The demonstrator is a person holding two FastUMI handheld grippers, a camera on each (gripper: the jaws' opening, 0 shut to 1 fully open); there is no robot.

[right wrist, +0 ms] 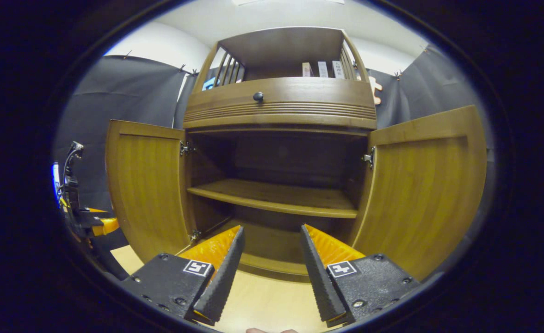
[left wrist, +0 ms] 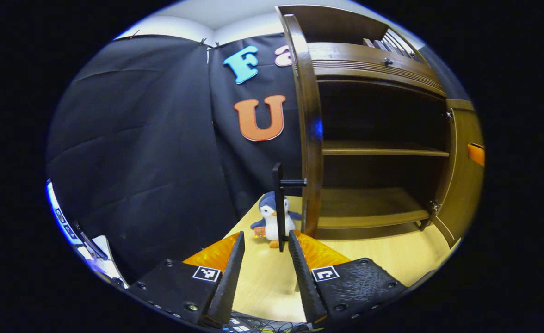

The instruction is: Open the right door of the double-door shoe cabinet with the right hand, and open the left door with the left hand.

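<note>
The brown wooden shoe cabinet faces me in the right gripper view with both doors swung wide: left door, right door. My right gripper is open in front of the bare inner shelf, holding nothing. In the left gripper view the left door shows edge-on, its black bar handle just beyond my open left gripper, near the right fingertip and untouched. The right door stands open at the far side. My left gripper also shows left of the left door.
A blue and white penguin plush stands on the light wooden floor behind the handle. A drawer with a dark knob sits above the doors, with books on top. Black cloth walls surround the cabinet.
</note>
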